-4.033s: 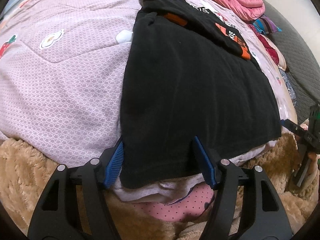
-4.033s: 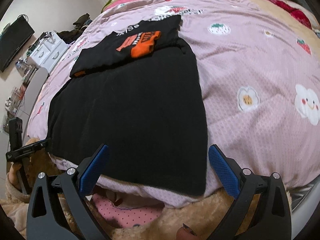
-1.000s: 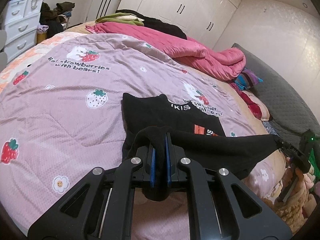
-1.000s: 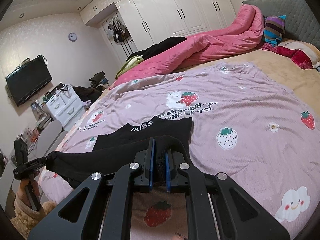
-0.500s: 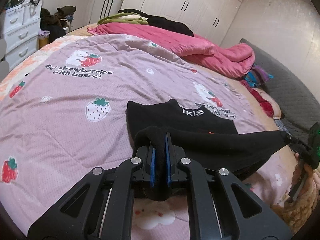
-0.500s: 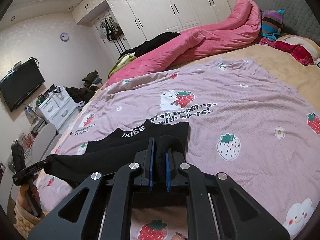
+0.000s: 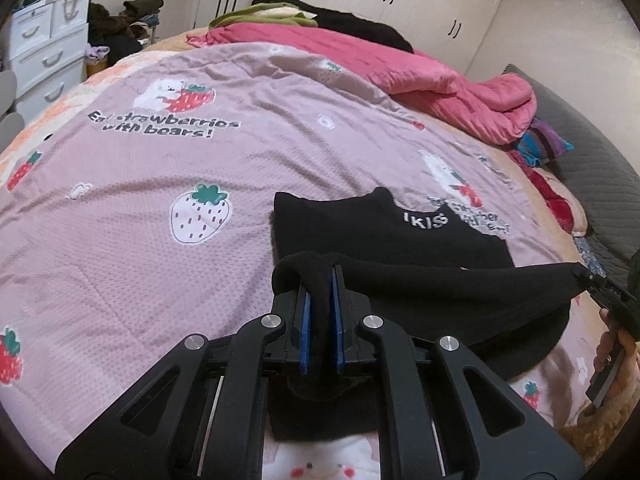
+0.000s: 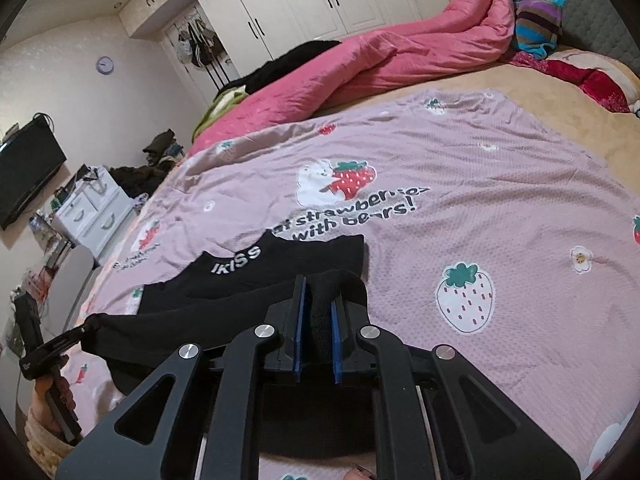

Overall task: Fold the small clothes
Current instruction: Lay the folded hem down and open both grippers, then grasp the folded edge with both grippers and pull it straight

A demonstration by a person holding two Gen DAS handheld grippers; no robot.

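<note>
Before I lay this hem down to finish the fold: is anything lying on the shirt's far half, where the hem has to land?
Nothing visible does. The black shirt lies bare up to its collar on the quilt.

A quilt (image 7: 140,208) is being spread over the bed, and a garment (image 7: 384,236) is being laid on its near part. The garment's near edge is being held up off the quilt, stretched between the left gripper (image 7: 320,280) at one corner and the right gripper (image 8: 318,300) at the other, each being clamped on the cloth. A rolled duvet (image 8: 400,52) is being kept behind the quilt, along the far side of the bed, with a pillow (image 8: 538,26) at its end by the headboard (image 7: 600,168). A chest of drawers (image 7: 40,52) is standing off the bed's far left corner in the left wrist view, and wardrobes (image 8: 312,4) are lining the wall behind.
</note>
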